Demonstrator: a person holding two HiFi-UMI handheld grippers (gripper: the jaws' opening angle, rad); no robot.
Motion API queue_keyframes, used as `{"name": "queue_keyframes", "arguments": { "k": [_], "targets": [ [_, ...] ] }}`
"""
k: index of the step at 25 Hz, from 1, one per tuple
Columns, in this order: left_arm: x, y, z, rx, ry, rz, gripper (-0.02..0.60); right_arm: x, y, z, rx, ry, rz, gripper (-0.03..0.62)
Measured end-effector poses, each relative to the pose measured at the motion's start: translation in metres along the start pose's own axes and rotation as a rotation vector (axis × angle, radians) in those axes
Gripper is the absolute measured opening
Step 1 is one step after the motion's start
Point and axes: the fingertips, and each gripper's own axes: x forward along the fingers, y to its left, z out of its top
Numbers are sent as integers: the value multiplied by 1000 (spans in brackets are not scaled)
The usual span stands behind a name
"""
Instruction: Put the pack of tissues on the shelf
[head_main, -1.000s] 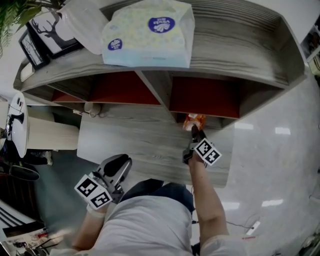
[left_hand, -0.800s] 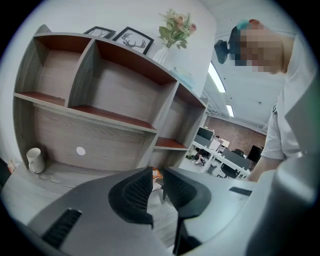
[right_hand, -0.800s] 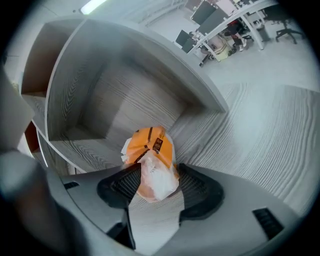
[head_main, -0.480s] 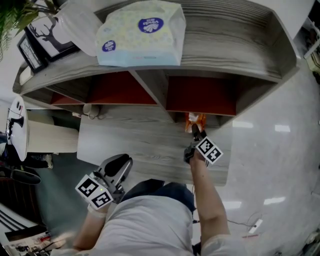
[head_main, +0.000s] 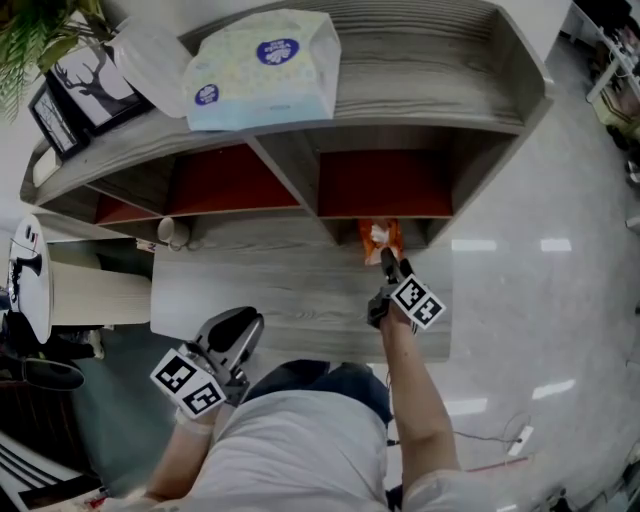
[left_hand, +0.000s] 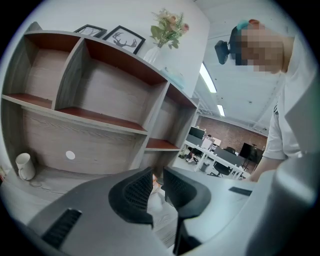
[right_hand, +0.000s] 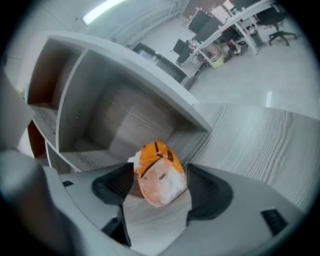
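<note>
A small orange and clear tissue pack (head_main: 379, 238) lies on the grey wood surface at the mouth of the shelf's (head_main: 420, 125) lower right compartment. My right gripper (head_main: 388, 264) is just in front of it. In the right gripper view the pack (right_hand: 159, 175) sits between the two pads with a gap on each side. Those jaws are opening, and neither pad presses on the pack. My left gripper (head_main: 236, 334) hangs low at the left, near the person's body. Its jaws (left_hand: 157, 187) are nearly together with nothing between them.
A large pale tissue bag (head_main: 262, 68) lies on the shelf's top board beside a framed deer picture (head_main: 85, 78) and a plant (head_main: 30, 30). A white cup (head_main: 167, 232) stands at the back left of the desk. Glossy floor lies to the right.
The head view has shifted, so the shelf sits a little further left in the picture. The right gripper stays by the orange pack. The left gripper has not moved.
</note>
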Motion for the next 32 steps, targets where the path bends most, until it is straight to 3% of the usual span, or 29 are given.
{"name": "queue_keyframes", "arguments": {
  "k": [5, 9, 14, 19, 32],
  "targets": [
    [7, -6, 4, 18, 0, -51, 52, -29, 30, 4, -32, -7, 79, 318],
    [16, -11, 10, 24, -7, -102, 52, -58, 70, 7, -120, 4, 141, 304],
    [31, -21, 22, 49, -17, -176, 52, -102, 124, 13, -245, -25, 207, 157],
    [43, -31, 33, 58, -30, -257, 52, -146, 172, 23, -326, -43, 233, 65],
    [55, -68, 53, 87, -60, -450, 51, -233, 241, 29, -512, -181, 268, 44]
  ]
}}
